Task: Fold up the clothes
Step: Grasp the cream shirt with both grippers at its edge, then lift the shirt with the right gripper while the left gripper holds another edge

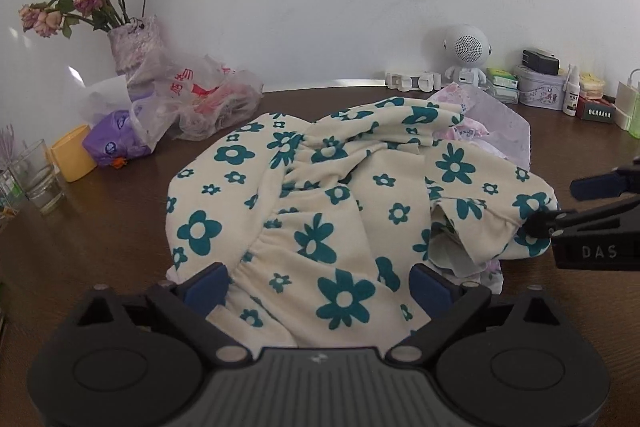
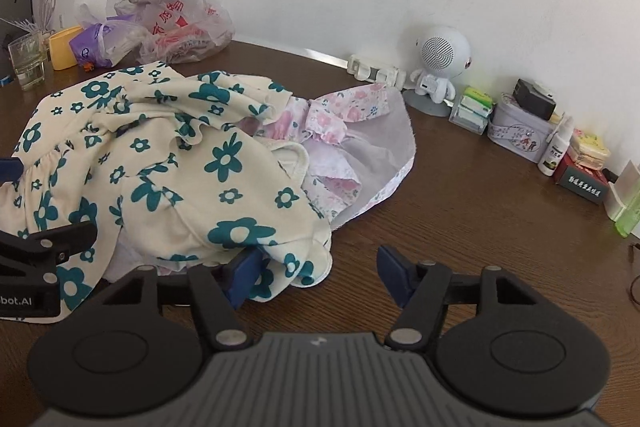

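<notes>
Cream fabric with teal flowers: crumpled garment (image 1: 320, 211) lies mid-table (image 2: 480, 211), atop pink floral garment (image 2: 344, 131). Left gripper (image 1: 318, 283) wide, jaws straddling near hem, not pinching. Right gripper (image 2: 316, 277) part-open, left pad against hem corner, nothing clamped. Step judged: taking hold before spreading flat. Next move needs both pinching hem, then lifting clear of pink piece. Clutter: glass (image 1: 38, 177), yellow cup (image 1: 74, 153), plastic bag (image 1: 200, 99), vase (image 1: 134, 45) left; robot speaker (image 2: 438, 65), tin (image 2: 520, 135) right.

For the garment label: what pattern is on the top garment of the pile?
Cream garment with teal flowers, clearest in the left wrist view.
</notes>
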A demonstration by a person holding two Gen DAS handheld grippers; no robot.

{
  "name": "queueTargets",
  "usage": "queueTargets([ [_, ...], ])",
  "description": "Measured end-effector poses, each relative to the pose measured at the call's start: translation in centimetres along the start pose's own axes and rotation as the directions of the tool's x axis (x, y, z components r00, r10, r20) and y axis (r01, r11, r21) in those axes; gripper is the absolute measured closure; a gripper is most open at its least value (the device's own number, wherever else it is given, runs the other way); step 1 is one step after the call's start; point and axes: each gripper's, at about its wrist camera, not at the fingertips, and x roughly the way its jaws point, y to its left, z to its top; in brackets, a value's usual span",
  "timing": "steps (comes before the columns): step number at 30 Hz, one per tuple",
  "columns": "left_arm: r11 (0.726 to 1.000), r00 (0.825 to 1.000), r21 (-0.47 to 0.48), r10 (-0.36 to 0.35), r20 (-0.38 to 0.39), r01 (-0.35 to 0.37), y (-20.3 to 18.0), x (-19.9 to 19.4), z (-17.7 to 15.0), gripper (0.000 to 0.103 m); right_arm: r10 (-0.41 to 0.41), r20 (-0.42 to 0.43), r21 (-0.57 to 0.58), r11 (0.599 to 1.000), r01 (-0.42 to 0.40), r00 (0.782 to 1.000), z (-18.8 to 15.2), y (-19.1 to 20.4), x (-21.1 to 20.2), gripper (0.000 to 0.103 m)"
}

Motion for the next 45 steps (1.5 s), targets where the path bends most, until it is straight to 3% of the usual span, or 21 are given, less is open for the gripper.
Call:
queueTargets([
  [1,1.0,1.0,-0.009,-0.001,-0.003,0.001,0.2,0.2,0.1,0.022,0.018,-0.01,0.003,1.0,-0.018,1.0,0.0,0.0,0.3,0.065],
  [2,1.0,1.0,-0.016,-0.006,-0.004,0.006,0.4,0.3,0.2,0.029,0.037,-0.02,0.007,0.999,-0.036,0.999,0.1,0.0,0.7,0.075],
  [3,0.999,1.0,-0.015,-0.028,0.002,0.028,0.6,0.3,0.3,0.049,0.066,-0.018,0.023,0.998,-0.066,0.998,0.2,0.0,0.6,0.088],
  [4,0.998,0.999,-0.017,-0.054,0.007,0.054,0.9,0.2,0.4,0.068,0.074,-0.004,0.03,0.997,-0.074,0.997,0.4,-0.1,0.3,0.092],
  [6,0.993,0.993,-0.034,-0.114,0.009,0.114,1.8,-0.2,0.8,0.091,0.083,0.029,0.034,0.996,-0.084,0.996,0.6,-0.1,-0.6,0.097],
  [7,0.991,0.991,-0.035,-0.13,0.013,0.13,2.2,-0.5,1.0,0.096,0.083,0.048,0.031,0.996,-0.085,0.995,0.8,-0.1,-1.1,0.097],
  [12,0.979,0.98,-0.064,-0.187,0.066,0.191,4.5,-3.2,2.6,0.098,0.09,0.138,0.068,0.993,-0.1,0.986,2.5,-1.2,-4.5,0.099],
  [15,0.965,0.961,-0.082,-0.235,0.144,0.248,6.5,-7.3,4.0,0.098,0.07,0.222,0.104,0.99,-0.094,0.973,3.6,-2.3,-8.3,0.099],
  [19,0.936,0.908,-0.035,-0.331,0.256,0.351,8.6,-14.4,4.8,0.098,0.003,0.334,0.144,0.988,-0.054,0.942,3.9,-5.4,-15.9,0.099],
  [24,0.878,0.821,0.022,-0.457,0.341,0.479,9.5,-21.0,4.2,0.101,-0.076,0.446,0.221,0.975,-0.027,0.892,2.3,-11.8,-27.0,0.099],
  [26,0.859,0.804,0.015,-0.484,0.344,0.511,9.6,-21.8,3.6,0.101,-0.114,0.458,0.252,0.968,-0.006,0.882,1.0,-14.2,-30.9,0.099],
  [27,0.855,0.806,0.008,-0.491,0.331,0.518,9.5,-21.5,3.1,0.101,-0.14,0.453,0.263,0.965,0.018,0.881,0.3,-15.3,-32.2,0.099],
  [28,0.857,0.818,-0.002,-0.492,0.297,0.516,9.2,-20.8,2.4,0.101,-0.176,0.433,0.274,0.96,0.058,0.884,-0.6,-16.2,-33.0,0.099],
  [31,0.855,0.849,-0.024,-0.51,0.14,0.518,7.6,-17.5,-0.7,0.101,-0.254,0.293,0.298,0.94,0.164,0.922,-4.0,-18.5,-32.6,0.099],
  [35,0.872,0.872,-0.011,-0.49,-0.019,0.49,4.7,-14.2,-3.6,0.099,-0.259,0.118,0.318,0.924,0.211,0.959,-9.5,-20.9,-29.7,0.099],
  [36,0.864,0.864,0.006,-0.502,-0.043,0.503,3.7,-14.1,-4.0,0.093,-0.265,0.09,0.322,0.92,0.223,0.96,-10.5,-21.2,-29.0,0.099],
  [37,0.843,0.843,0.041,-0.533,-0.065,0.536,2.5,-14.2,-4.2,0.083,-0.269,0.064,0.326,0.916,0.235,0.961,-11.5,-21.5,-28.3,0.099],
  [38,0.807,0.812,0.092,-0.578,-0.087,0.584,0.8,-14.7,-4.7,0.076,-0.269,0.053,0.336,0.912,0.237,0.962,-12.3,-21.7,-28.0,0.099],
  [40,0.732,0.755,0.186,-0.644,-0.125,0.655,-2.8,-15.9,-5.6,0.044,-0.267,0.043,0.353,0.906,0.235,0.963,-13.6,-21.8,-27.6,0.099],
  [45,0.538,0.636,0.377,-0.74,-0.219,0.755,-13.2,-19.5,-8.5,0.035,-0.263,0.063,0.365,0.904,0.224,0.963,-15.1,-20.8,-27.6,0.099],
])
